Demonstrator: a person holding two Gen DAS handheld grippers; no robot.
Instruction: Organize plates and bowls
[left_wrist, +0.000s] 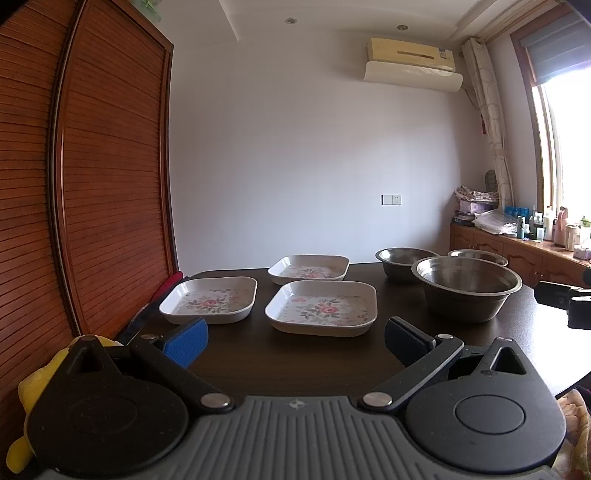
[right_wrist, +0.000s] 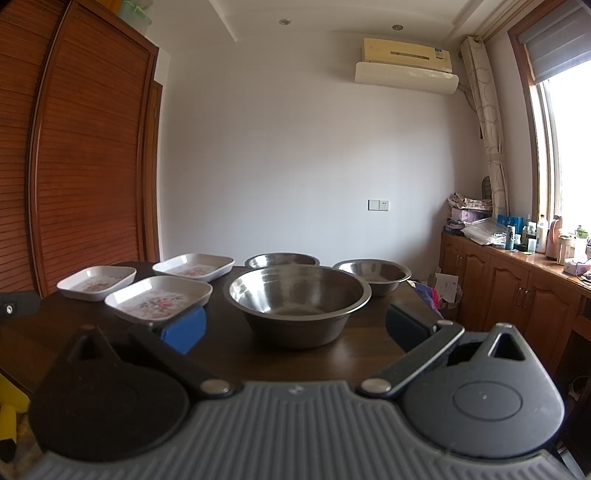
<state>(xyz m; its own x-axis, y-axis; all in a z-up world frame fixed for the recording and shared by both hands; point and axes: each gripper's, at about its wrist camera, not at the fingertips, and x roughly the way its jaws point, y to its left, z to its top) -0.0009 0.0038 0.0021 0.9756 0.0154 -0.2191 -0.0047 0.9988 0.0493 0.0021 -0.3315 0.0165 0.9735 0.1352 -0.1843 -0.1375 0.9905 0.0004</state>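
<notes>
Three square white plates with flower prints lie on the dark table: a near one (left_wrist: 321, 308) (right_wrist: 159, 301), a left one (left_wrist: 209, 299) (right_wrist: 96, 282) and a far one (left_wrist: 308, 268) (right_wrist: 193, 267). To their right stand three steel bowls: a large near bowl (left_wrist: 468, 288) (right_wrist: 296, 302), a far bowl (left_wrist: 405, 265) (right_wrist: 282, 260) and a right bowl (left_wrist: 477, 255) (right_wrist: 372, 275). My left gripper (left_wrist: 297, 341) hovers open just before the near plate. Facing the large bowl, my right gripper (right_wrist: 295, 326) is open and empty.
A slatted wooden wardrobe (left_wrist: 92, 166) rises at the table's left. A low wooden cabinet (right_wrist: 517, 291) with bottles and clutter runs under the window on the right. A yellow soft toy (left_wrist: 33, 391) sits at the left near edge. The right gripper's body (left_wrist: 565, 295) shows at the right edge.
</notes>
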